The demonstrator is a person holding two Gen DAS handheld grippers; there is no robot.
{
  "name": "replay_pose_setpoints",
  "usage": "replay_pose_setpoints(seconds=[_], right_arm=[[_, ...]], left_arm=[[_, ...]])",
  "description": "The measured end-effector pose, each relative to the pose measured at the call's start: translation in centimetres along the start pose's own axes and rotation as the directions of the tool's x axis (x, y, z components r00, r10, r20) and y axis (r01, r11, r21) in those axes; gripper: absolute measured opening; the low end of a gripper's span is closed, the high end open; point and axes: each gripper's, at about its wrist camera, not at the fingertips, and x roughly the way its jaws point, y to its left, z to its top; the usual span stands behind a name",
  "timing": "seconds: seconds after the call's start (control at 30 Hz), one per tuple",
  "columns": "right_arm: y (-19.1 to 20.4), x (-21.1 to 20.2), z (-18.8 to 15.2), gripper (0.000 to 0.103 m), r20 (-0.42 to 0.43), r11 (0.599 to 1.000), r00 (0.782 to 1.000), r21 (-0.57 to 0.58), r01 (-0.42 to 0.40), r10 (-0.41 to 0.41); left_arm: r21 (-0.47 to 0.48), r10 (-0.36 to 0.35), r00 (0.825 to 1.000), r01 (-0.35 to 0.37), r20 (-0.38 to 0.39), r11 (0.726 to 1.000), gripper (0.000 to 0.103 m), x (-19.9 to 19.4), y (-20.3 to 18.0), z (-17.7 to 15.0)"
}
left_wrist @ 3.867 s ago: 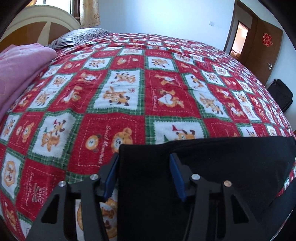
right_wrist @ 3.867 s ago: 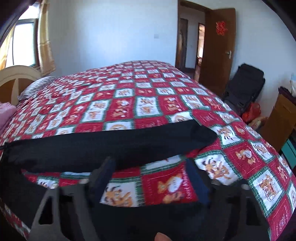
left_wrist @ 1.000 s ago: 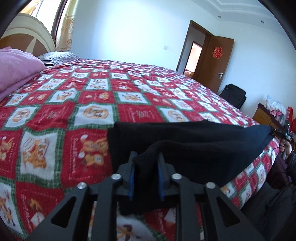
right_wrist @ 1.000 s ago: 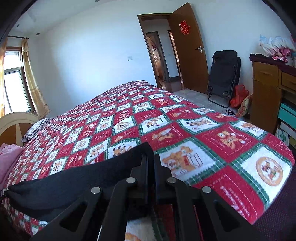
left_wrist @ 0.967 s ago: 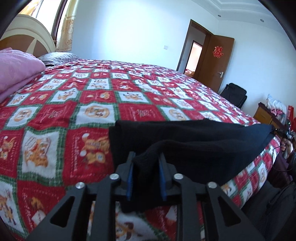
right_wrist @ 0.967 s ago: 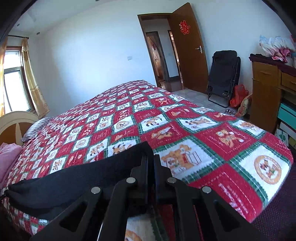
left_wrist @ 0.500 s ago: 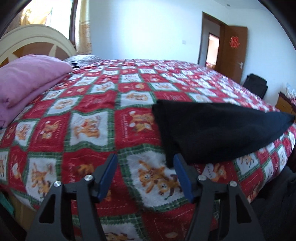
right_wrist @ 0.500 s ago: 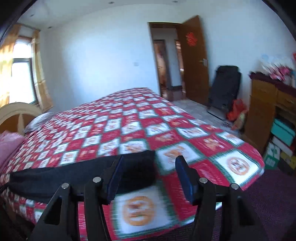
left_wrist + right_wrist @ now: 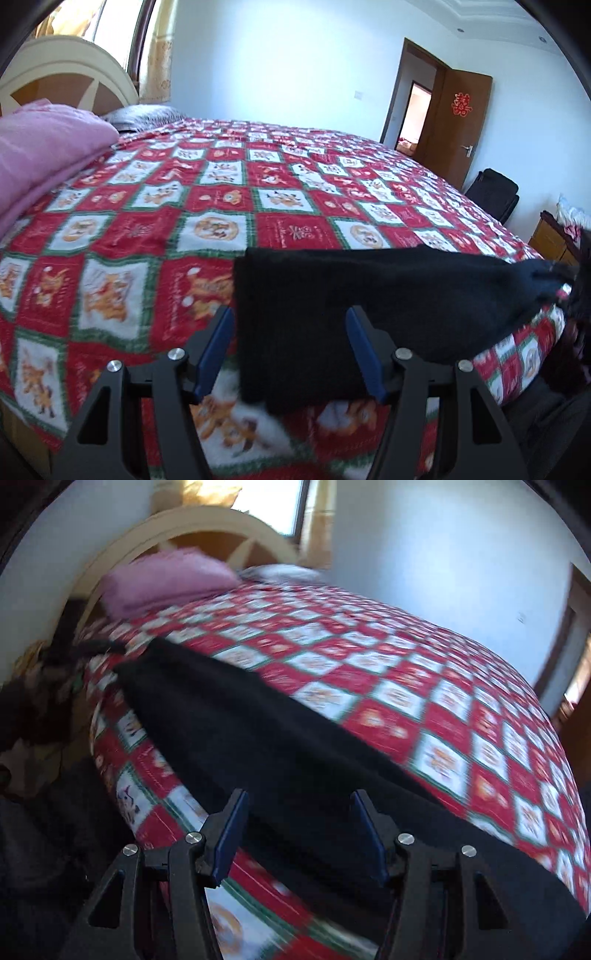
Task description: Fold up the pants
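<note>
The black pants lie folded lengthwise as a long strip along the near edge of the bed, on the red and white checked quilt. My left gripper is open, its blue pads either side of the strip's left end, holding nothing. In the right wrist view the pants run from near the headboard towards the lower right. My right gripper is open over the strip and holds nothing. This view is blurred by motion.
A pink folded blanket and a grey pillow lie by the cream headboard. A brown door stands open at the far right, with a black folded chair and a wooden cabinet beside it. Dark clutter sits beside the bed.
Both grippers let go of the pants about half a second ago and stay open. The left one moved back over the strip's left end. The right one swung round to face the headboard.
</note>
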Motion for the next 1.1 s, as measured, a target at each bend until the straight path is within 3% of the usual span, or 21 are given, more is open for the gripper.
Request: replay_pose_setpoints(seconds=[0.13,0.3,0.33,0.4,0.43,0.47,0.5,0.57,0.7,0.77,0.93,1.1], right_arm=[[3.2,3.8,0.9,0.059,-0.037,0.997,0.998,-0.059,-0.054,0.052],[5.0,5.0,0.8,0.059,-0.049,0.993,0.997,-0.100,-0.057,0.052],[4.9,5.0,0.8,0.059,-0.047,0.994,0.998,-0.095,-0.056,0.052],[4.6,5.3,0.9,0.058,-0.050,0.995,0.998,-0.085,-0.054,0.050],[4.7,5.5,0.9,0.058,-0.053,0.995,0.998,-0.089,-0.049,0.044],[4.7,5.8,0.8,0.055,-0.054,0.994,0.998,-0.100,-0.033,0.028],[4.7,6.2,0.8,0.042,-0.062,0.994,0.998,-0.106,-0.029,0.022],[4.7,6.7,0.8,0.029,-0.073,0.993,0.997,-0.110,-0.032,0.024],[5.2,6.5,1.0,0.009,-0.066,0.992,0.997,-0.116,-0.053,0.046],[5.5,6.2,1.2,0.004,-0.068,0.991,0.996,-0.119,-0.068,0.060],[5.9,5.0,1.3,0.003,-0.066,0.990,0.995,-0.113,-0.082,0.075],[6.2,7.0,0.2,0.003,-0.123,0.990,0.990,-0.115,-0.080,0.066]], left_arm=[[-0.007,-0.001,0.999,0.001,-0.053,1.000,0.059,2.3,0.0,0.9],[-0.033,-0.003,0.996,0.000,-0.088,0.999,0.050,3.8,0.4,1.7],[-0.035,-0.004,0.996,0.001,-0.086,0.999,0.046,4.0,0.5,1.9],[-0.036,-0.015,0.996,0.012,-0.086,0.999,0.028,4.2,0.5,2.2],[-0.037,-0.028,0.996,0.025,-0.090,0.999,0.013,4.3,0.5,2.3],[-0.040,-0.035,0.995,0.032,-0.095,0.999,0.012,4.5,0.4,2.5],[-0.040,-0.027,0.995,0.023,-0.092,0.999,0.012,4.7,0.3,2.8],[-0.051,-0.034,0.996,0.030,-0.077,0.998,0.011,4.8,0.3,3.3],[-0.060,-0.032,0.997,0.028,-0.072,0.998,0.011,5.6,0.6,4.4],[-0.060,-0.027,0.996,0.023,-0.081,0.998,0.011,6.2,0.9,4.5],[-0.091,-0.055,0.997,0.050,-0.060,0.995,0.011,5.3,1.4,4.0],[-0.074,-0.013,0.998,0.009,-0.057,0.997,0.018,4.9,2.0,2.4]])
